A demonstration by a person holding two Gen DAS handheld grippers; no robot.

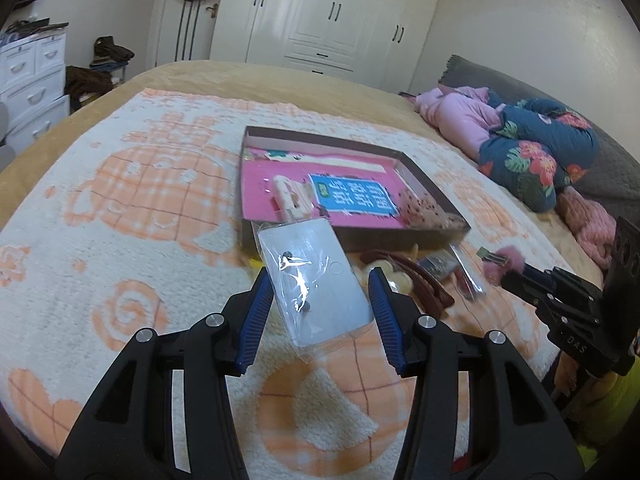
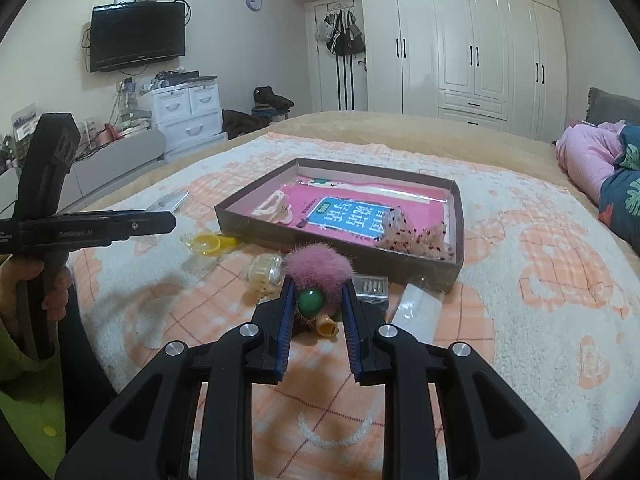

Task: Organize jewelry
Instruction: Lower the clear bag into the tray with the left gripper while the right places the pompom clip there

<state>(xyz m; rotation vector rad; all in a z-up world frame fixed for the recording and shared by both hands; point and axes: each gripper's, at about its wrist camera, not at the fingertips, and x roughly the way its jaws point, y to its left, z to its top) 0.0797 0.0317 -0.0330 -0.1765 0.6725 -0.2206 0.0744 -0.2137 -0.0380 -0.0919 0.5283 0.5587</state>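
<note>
The left gripper held a clear plastic packet with a white earring card by its edges; light, slippery, it looked best pinched across the stiff card. The right gripper clasped a soft pink fluffy pompom ornament; beyond lay the shallow brown cardboard tray

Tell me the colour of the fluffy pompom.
Pink; the pompom shows best in the right wrist view.
</note>
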